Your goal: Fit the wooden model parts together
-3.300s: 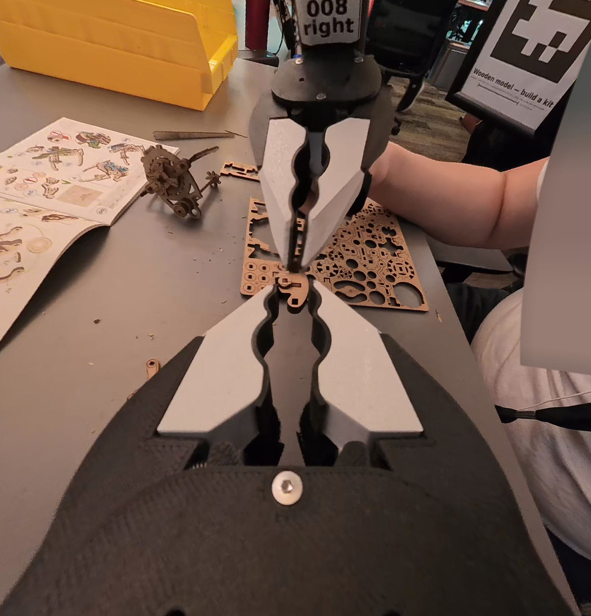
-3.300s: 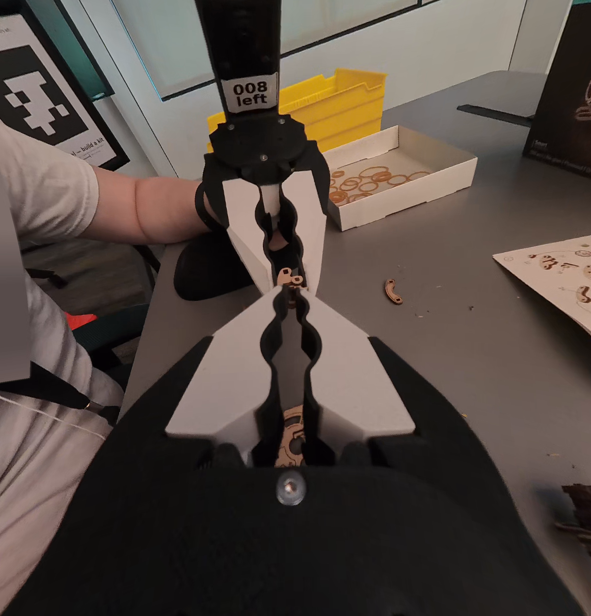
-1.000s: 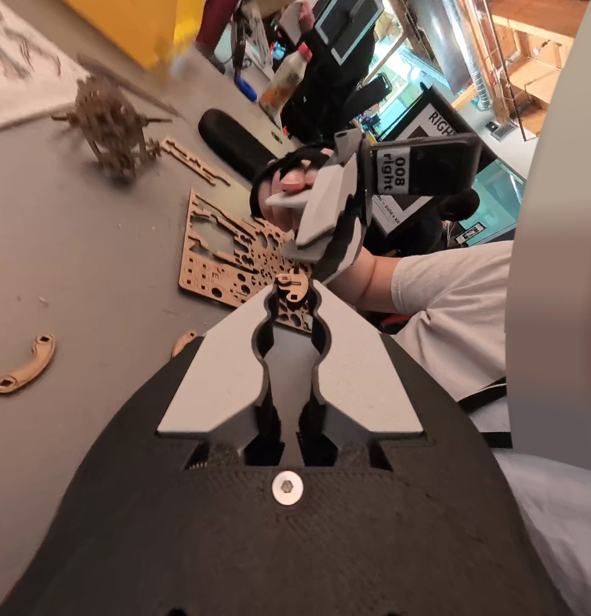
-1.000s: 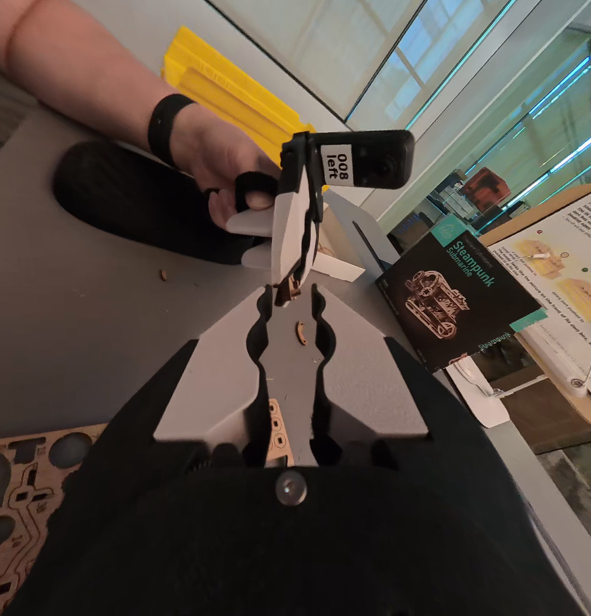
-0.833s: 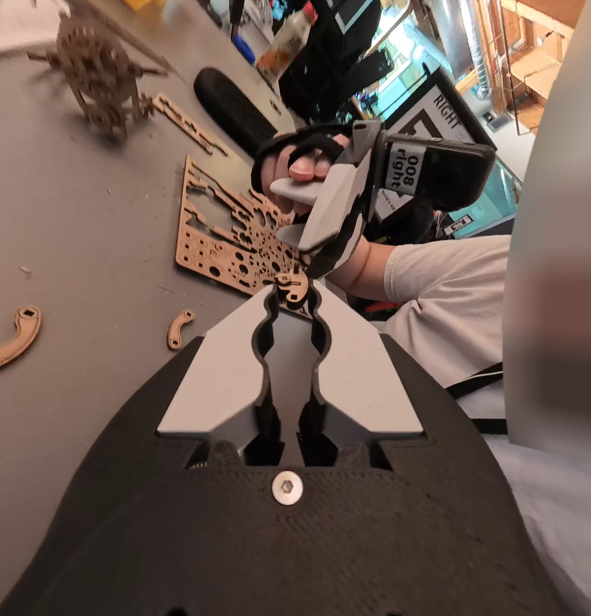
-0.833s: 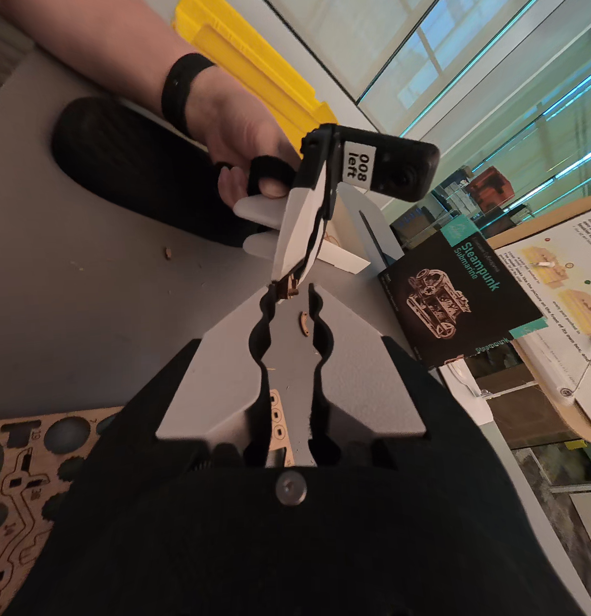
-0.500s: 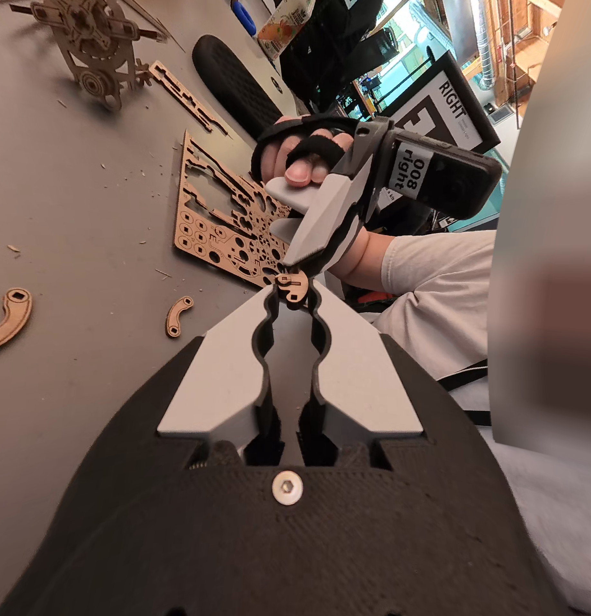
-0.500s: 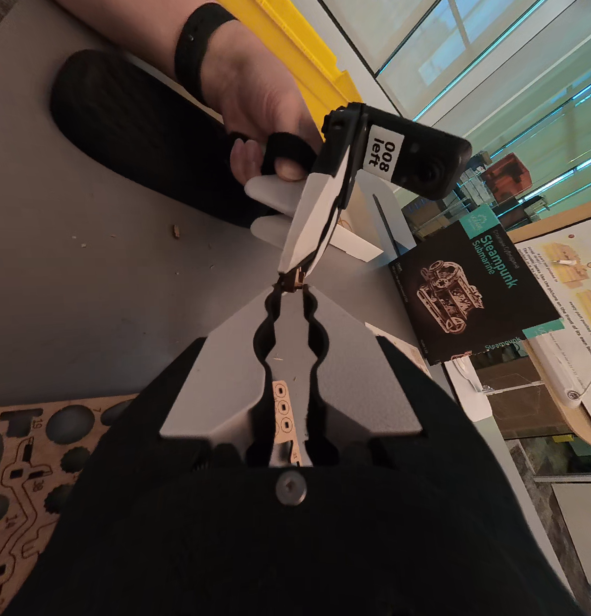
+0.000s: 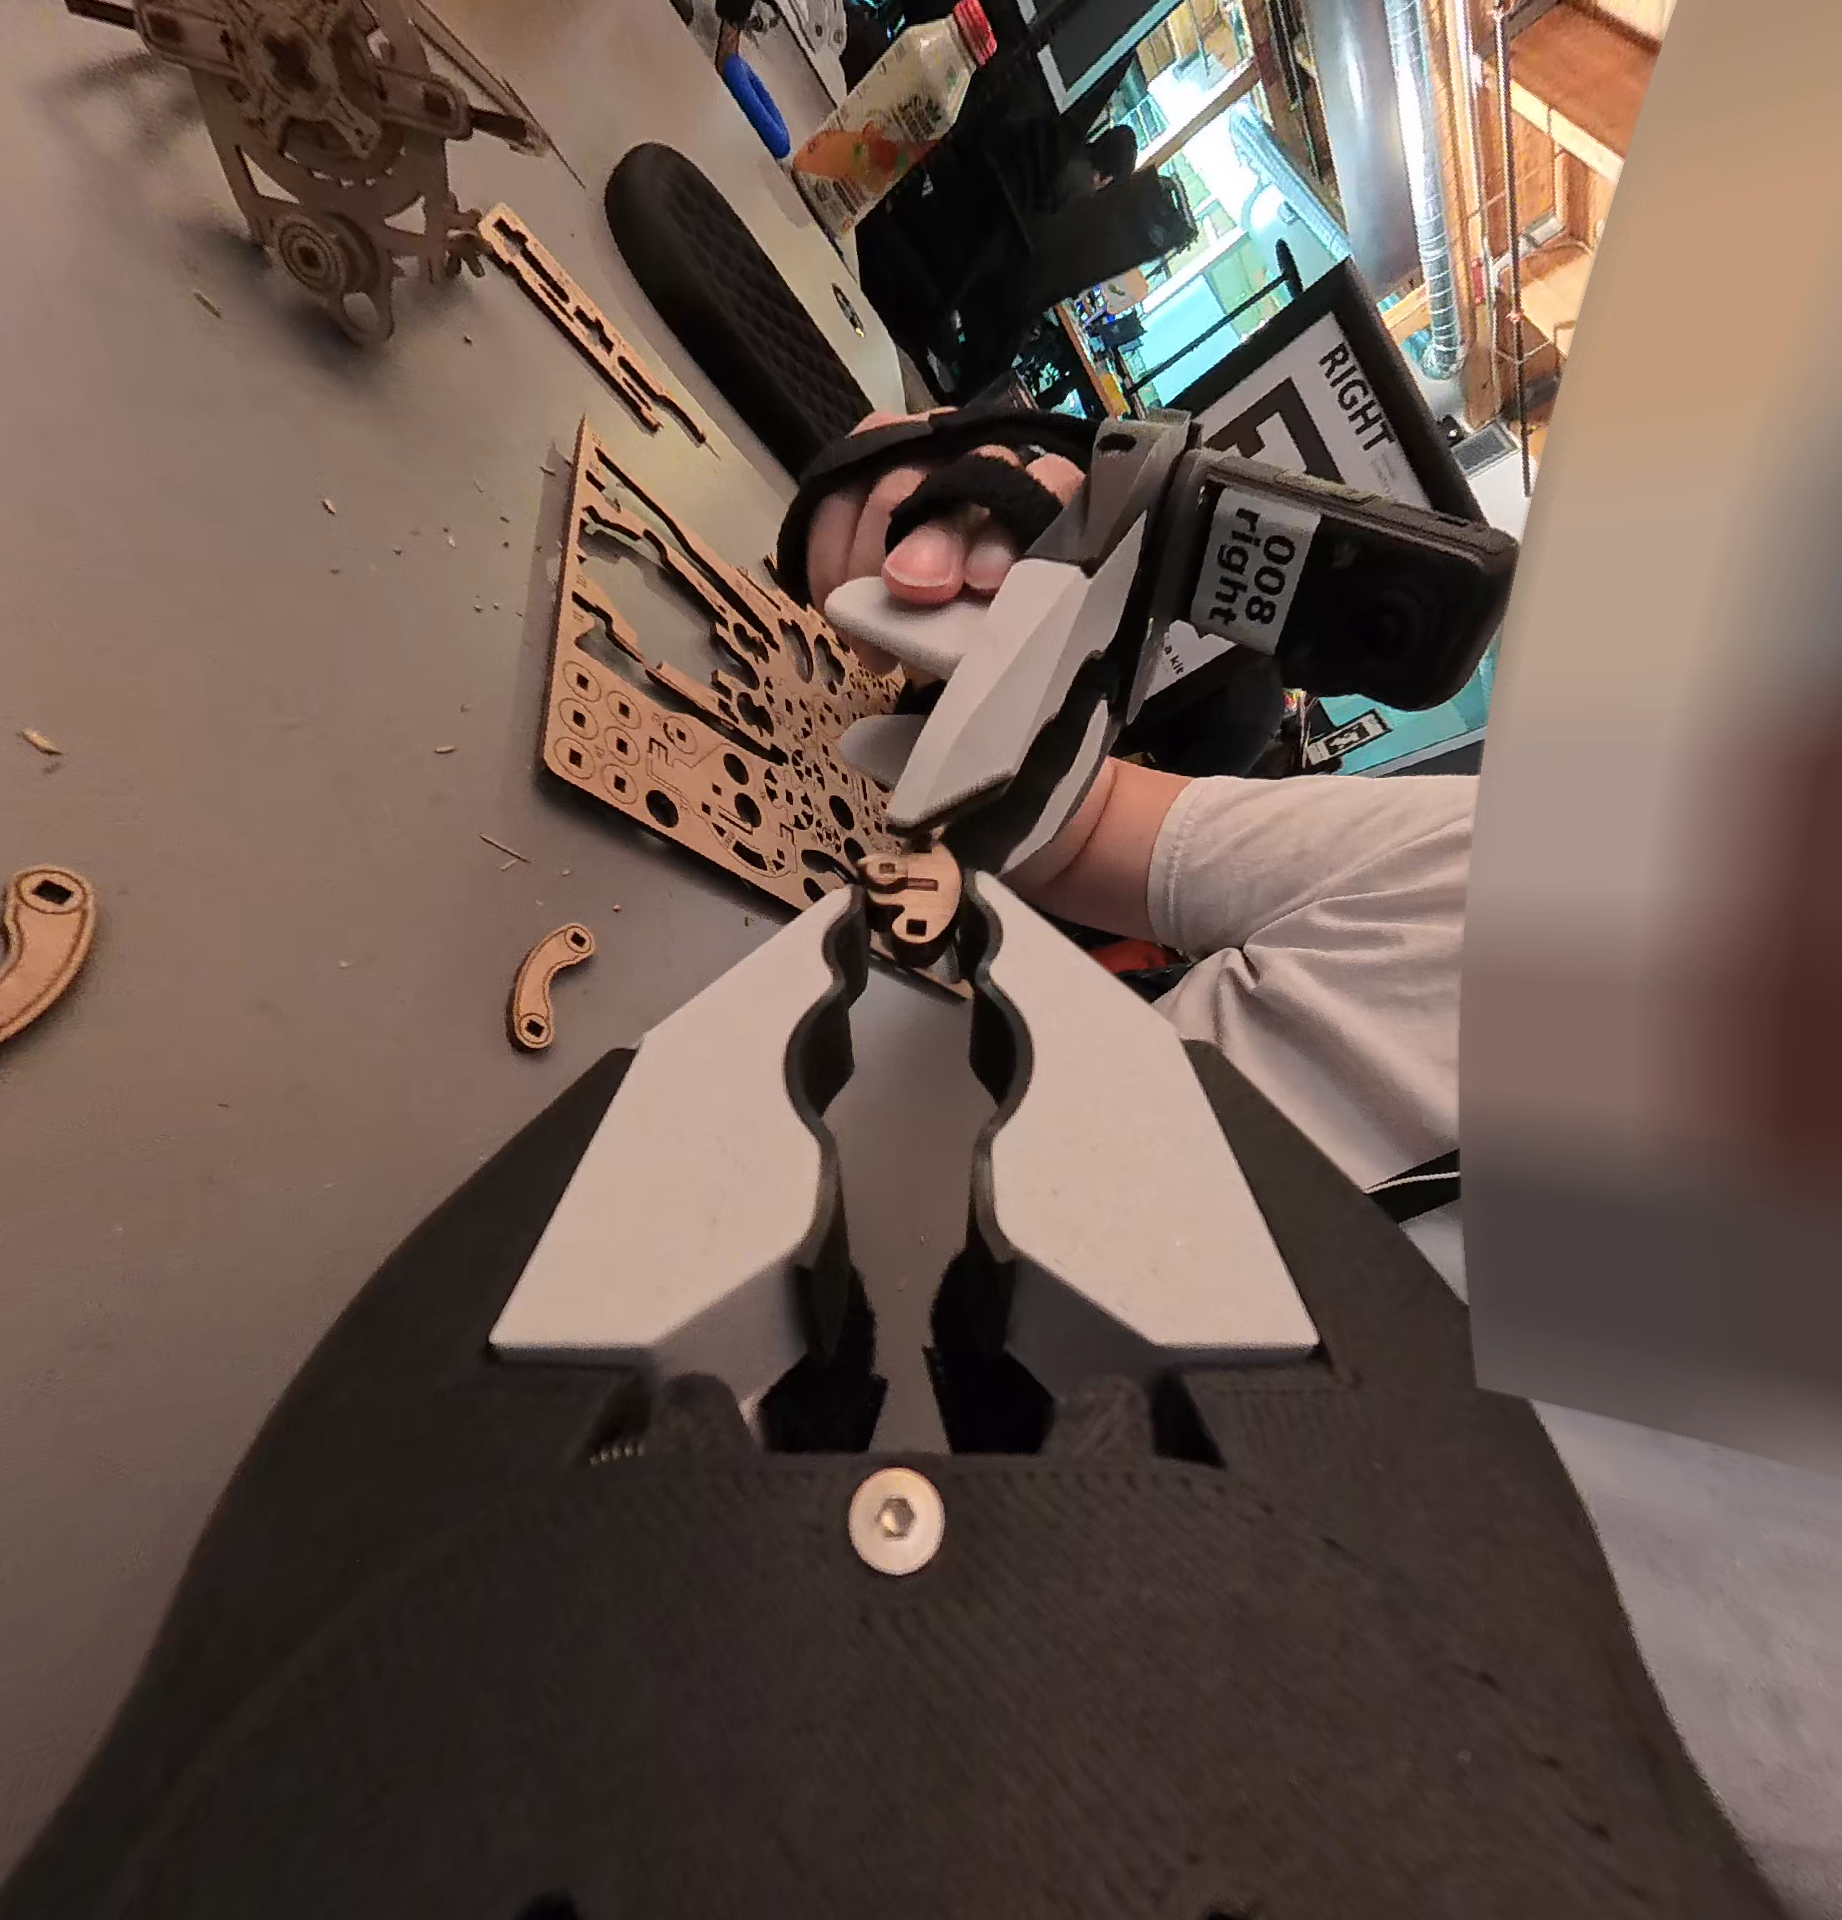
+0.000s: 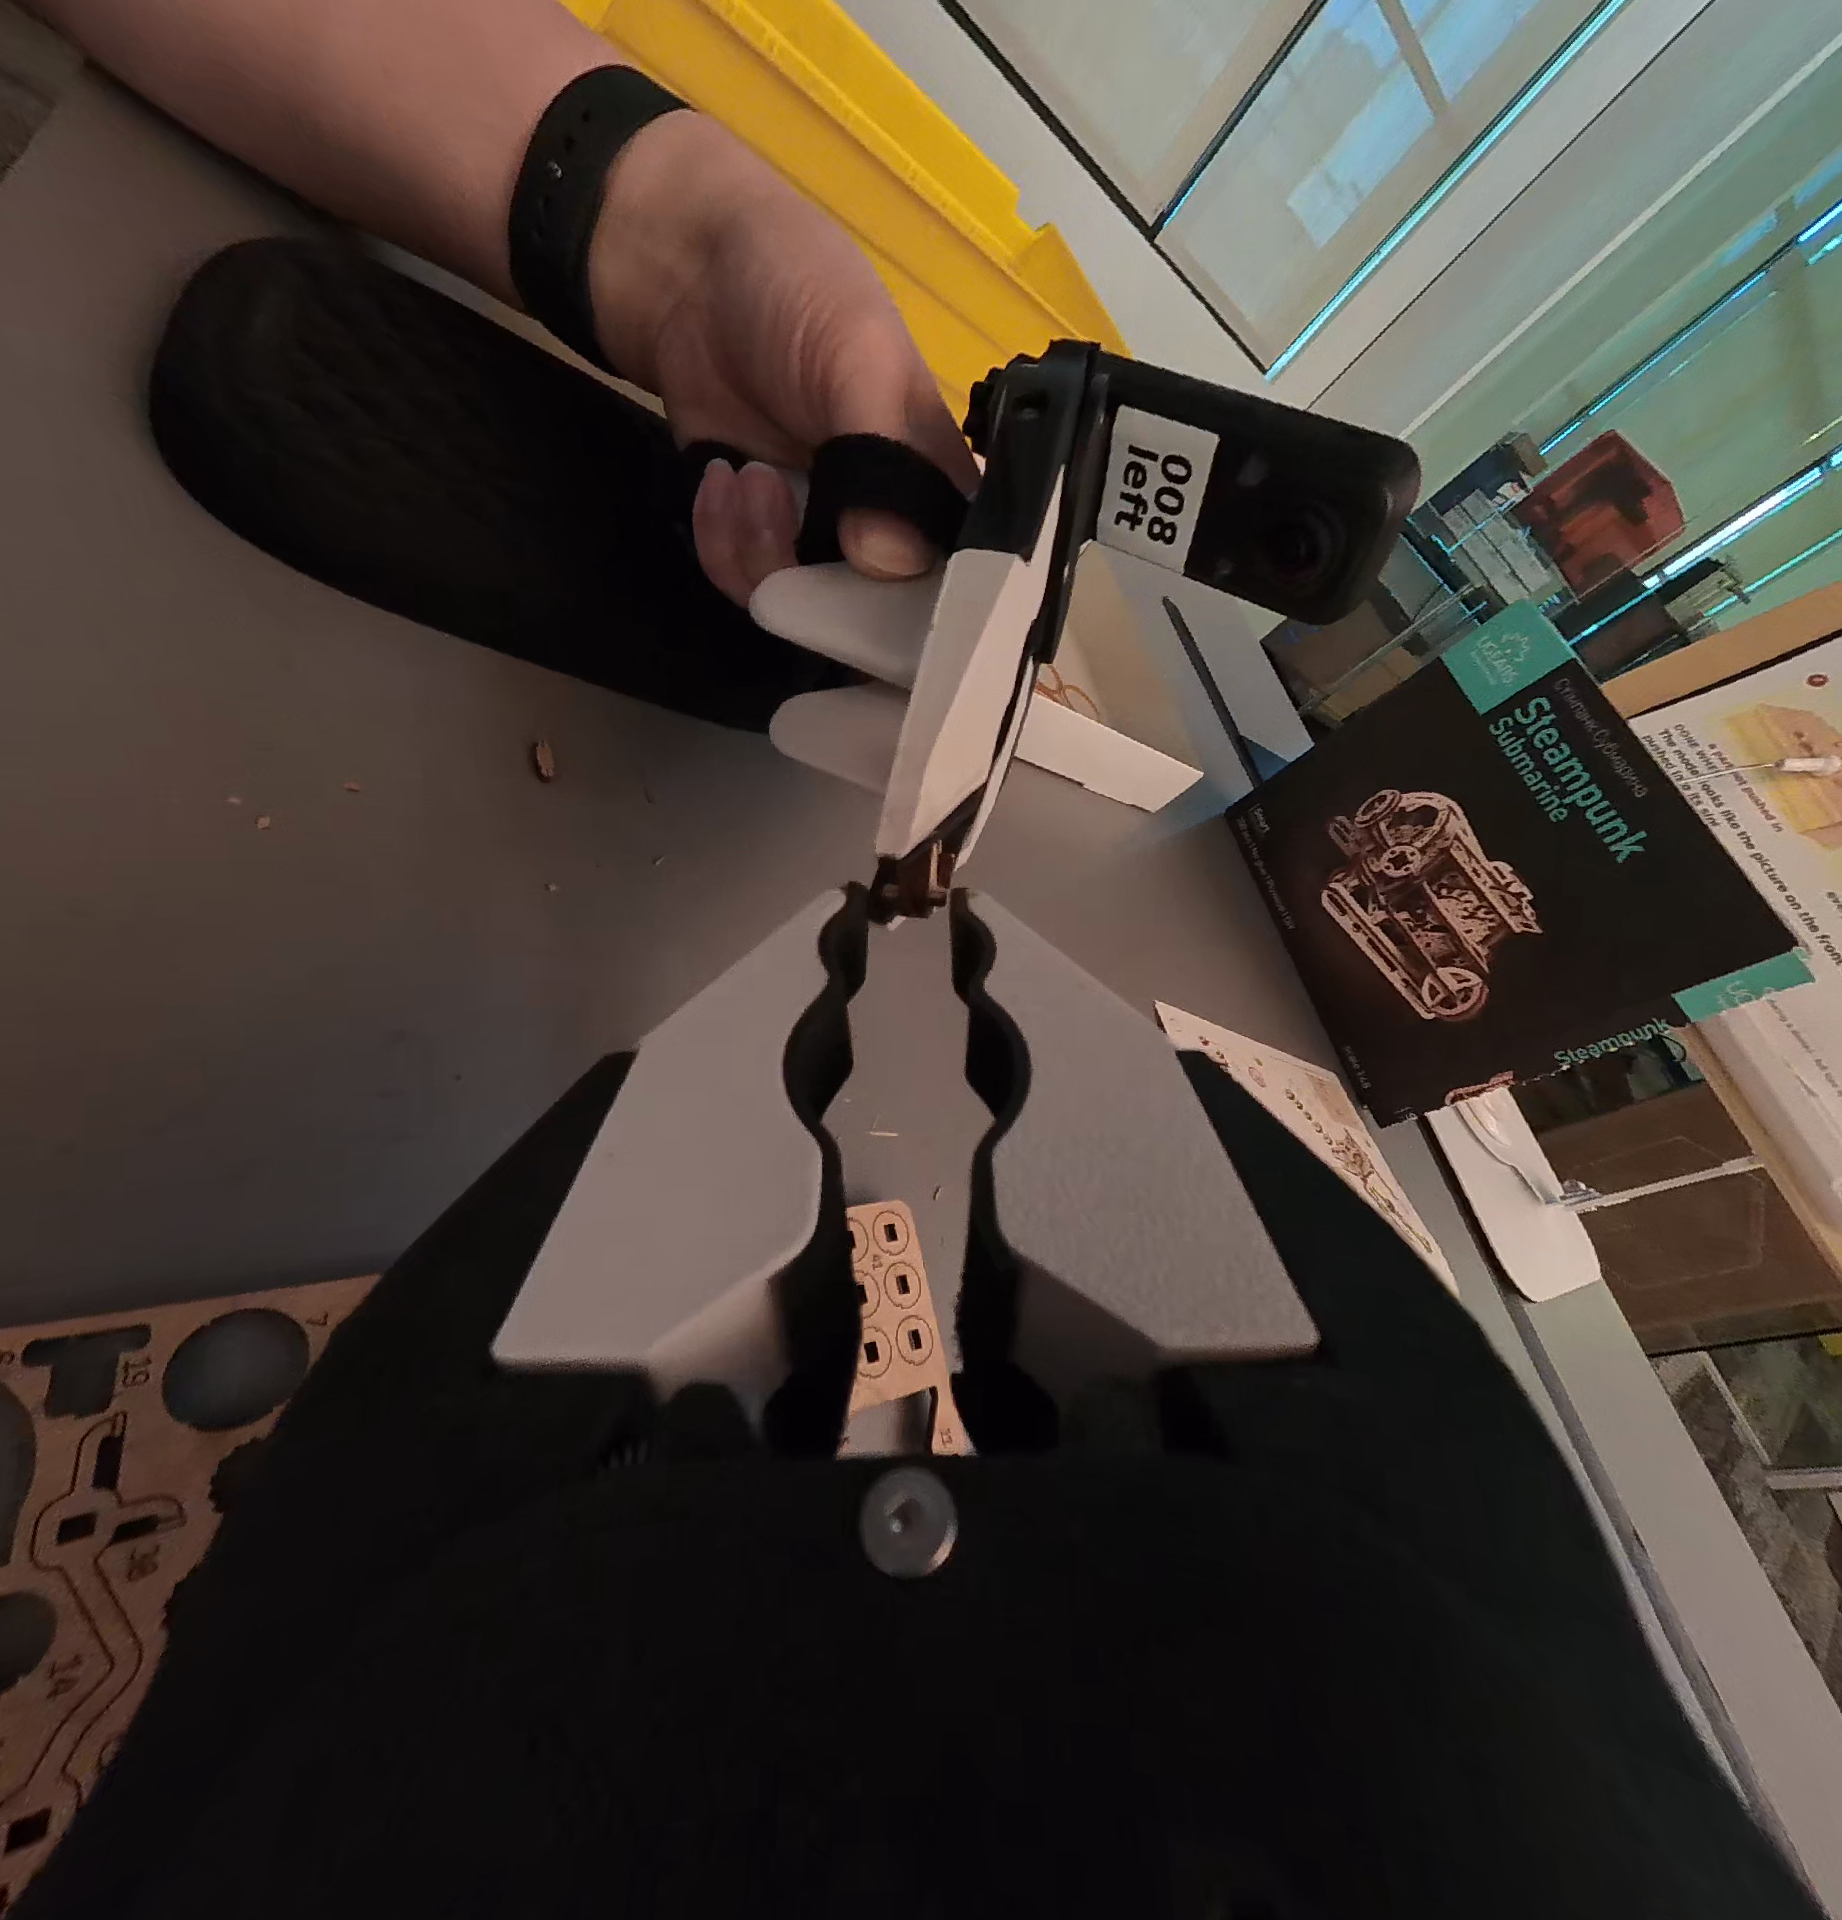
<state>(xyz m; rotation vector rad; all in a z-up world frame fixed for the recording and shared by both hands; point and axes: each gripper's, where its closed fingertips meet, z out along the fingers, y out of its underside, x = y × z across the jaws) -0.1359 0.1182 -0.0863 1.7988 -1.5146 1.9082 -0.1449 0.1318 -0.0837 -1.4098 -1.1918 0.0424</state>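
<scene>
A small tan wooden part (image 9: 912, 902) with a peg in it sits between the tips of my left gripper (image 9: 915, 906), which is shut on it above the table. My right gripper (image 9: 948, 836) comes in from the upper right, turned on its side, its tips straddling the same part. In the right wrist view my right gripper (image 10: 901, 902) is closed in on the part (image 10: 912, 878), seen edge-on. The left gripper (image 10: 922, 847) holds it from above. The contact surfaces are hidden.
On the grey table lie a cut-out wooden sheet (image 9: 668, 665), two loose curved pieces (image 9: 548, 982) (image 9: 23, 956), a wooden strip (image 9: 584, 312), a partly built model (image 9: 314, 156) and a black wrist rest (image 10: 397, 499). A yellow bin (image 10: 896, 187) and black kit box (image 10: 1519, 883) stand behind. My left and right fingertips are right by each other.
Both grippers have tilted sideways. The right gripper, open and a little apart from the part a second ago, has moved onto it and narrowed its jaws. The left keeps its hold.
</scene>
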